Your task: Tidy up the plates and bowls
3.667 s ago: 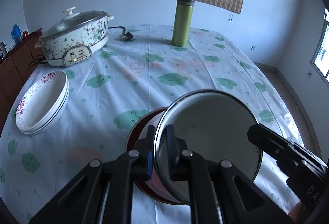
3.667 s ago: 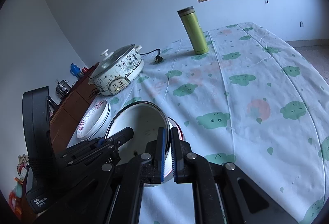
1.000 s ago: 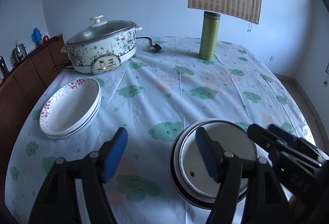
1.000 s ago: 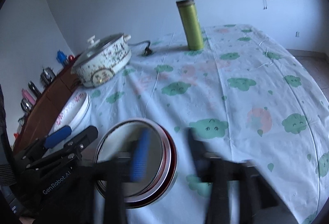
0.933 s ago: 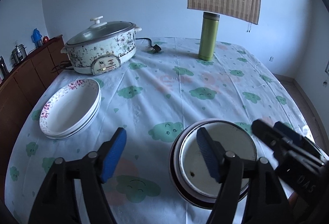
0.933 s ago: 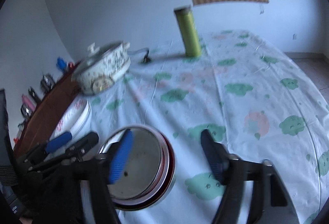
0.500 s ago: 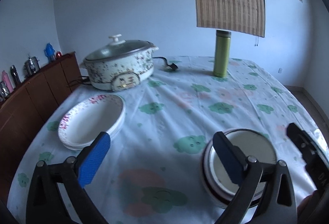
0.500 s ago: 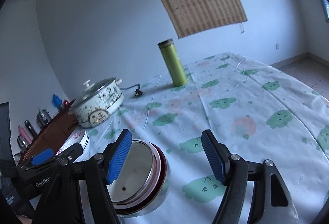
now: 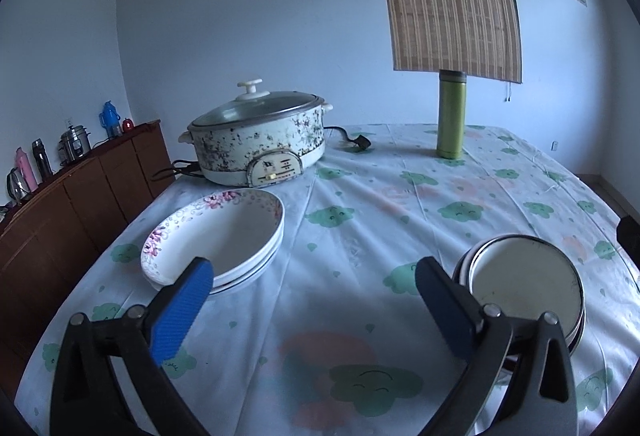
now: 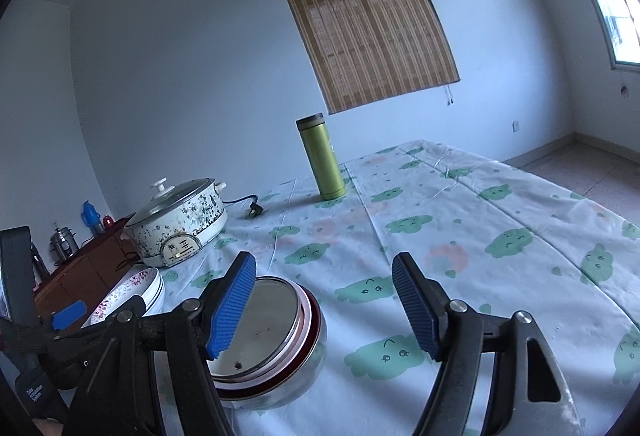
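Both grippers have let go of the white metal-rimmed bowl (image 9: 524, 284) and drawn up and back; it now sits nested in the red-edged bowls near the table's right side. The left gripper (image 9: 316, 308) and right gripper (image 10: 322, 310) hover with jaws spread wide, holding nothing. On the near left, just in front of the speckled electric pot with glass lid (image 9: 256, 139), the flower-rimmed white plates (image 9: 216, 232) lie stacked. By the look of it, plates and bowls each form one pile on the cloud-print tablecloth (image 9: 360, 211), so little seems left. A tall green flask (image 9: 451, 115) stands far back.
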A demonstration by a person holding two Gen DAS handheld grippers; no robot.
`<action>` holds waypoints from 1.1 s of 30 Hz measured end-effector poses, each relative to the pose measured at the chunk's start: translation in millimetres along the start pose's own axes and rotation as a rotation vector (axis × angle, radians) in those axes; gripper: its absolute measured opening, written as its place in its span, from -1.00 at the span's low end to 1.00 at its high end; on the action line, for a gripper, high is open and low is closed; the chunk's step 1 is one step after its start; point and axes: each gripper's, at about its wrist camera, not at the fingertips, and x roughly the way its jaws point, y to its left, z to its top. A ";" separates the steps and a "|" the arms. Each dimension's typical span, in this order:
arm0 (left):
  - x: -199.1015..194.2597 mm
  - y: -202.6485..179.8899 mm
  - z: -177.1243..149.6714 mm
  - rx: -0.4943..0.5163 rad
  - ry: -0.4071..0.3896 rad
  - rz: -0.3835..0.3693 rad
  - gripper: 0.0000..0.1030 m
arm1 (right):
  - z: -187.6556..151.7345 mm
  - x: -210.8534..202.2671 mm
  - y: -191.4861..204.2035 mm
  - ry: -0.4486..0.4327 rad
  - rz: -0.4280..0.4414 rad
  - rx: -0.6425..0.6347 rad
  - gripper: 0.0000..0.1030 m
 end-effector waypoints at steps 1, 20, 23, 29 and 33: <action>-0.7 2.3 -0.7 -0.006 -0.004 -0.005 0.99 | -0.8 -2.8 1.3 -0.009 -0.006 0.002 0.42; 5.5 11.1 -9.3 -0.018 -0.017 -0.005 0.99 | -12.2 -14.4 31.7 -0.088 -0.036 -0.043 0.54; 3.8 10.3 -8.8 -0.012 -0.026 -0.007 0.99 | -12.1 -16.3 31.3 -0.110 -0.042 -0.049 0.54; 1.5 11.6 -7.6 -0.021 -0.030 -0.020 0.99 | -13.2 -23.2 38.5 -0.158 -0.053 -0.093 0.55; -1.2 12.3 -7.2 -0.026 -0.036 -0.026 0.99 | -13.6 -27.4 41.7 -0.182 -0.054 -0.106 0.66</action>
